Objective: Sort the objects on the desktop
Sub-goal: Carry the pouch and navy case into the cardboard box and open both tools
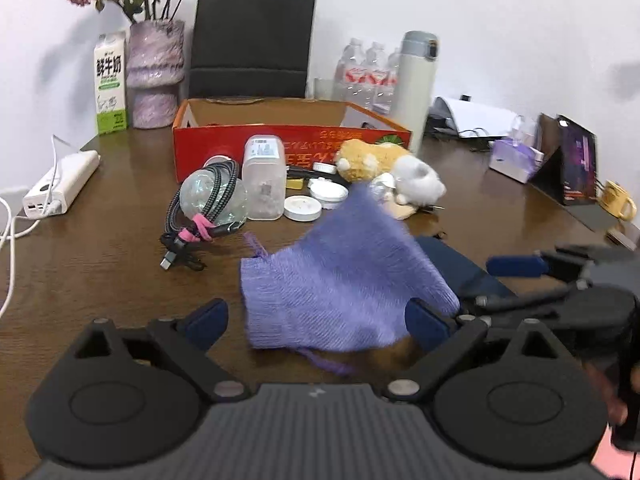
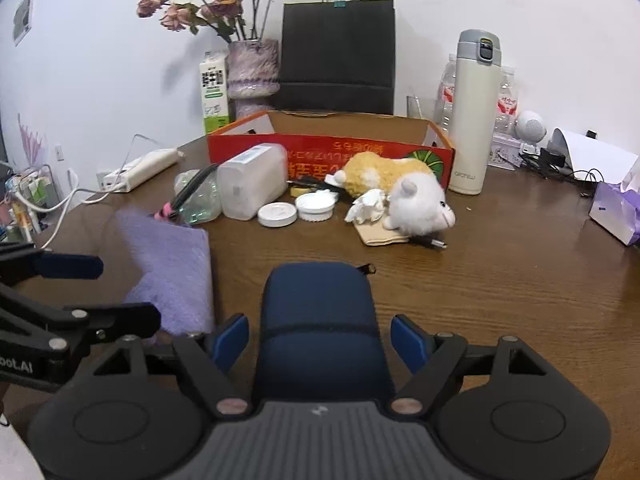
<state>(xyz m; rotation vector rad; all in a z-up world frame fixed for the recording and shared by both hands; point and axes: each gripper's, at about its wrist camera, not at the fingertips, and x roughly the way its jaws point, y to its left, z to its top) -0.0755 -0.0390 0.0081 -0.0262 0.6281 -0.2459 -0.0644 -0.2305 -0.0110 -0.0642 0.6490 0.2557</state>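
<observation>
A purple knitted cloth (image 1: 340, 280) lies blurred between the fingers of my open left gripper (image 1: 318, 326); it also shows at the left of the right wrist view (image 2: 172, 272). My right gripper (image 2: 320, 340) is open with a dark blue zip case (image 2: 320, 320) between its fingers, not clamped. The case's edge shows behind the cloth in the left wrist view (image 1: 460, 264). The red cardboard box (image 2: 332, 152) stands open behind a pile: plush hamster (image 2: 404, 192), clear plastic jar (image 2: 252, 184), white round lids (image 2: 278, 214), glass ball (image 1: 212, 196) with a coiled cable (image 1: 200, 216).
A cream thermos (image 2: 474, 112), black paper bag (image 2: 338, 56), flower vase (image 2: 254, 76), milk carton (image 2: 214, 92) and water bottles (image 1: 368, 72) stand at the back. A power strip (image 1: 60, 184) lies left; a tissue box (image 2: 616, 212) and yellow mug (image 1: 618, 200) sit right.
</observation>
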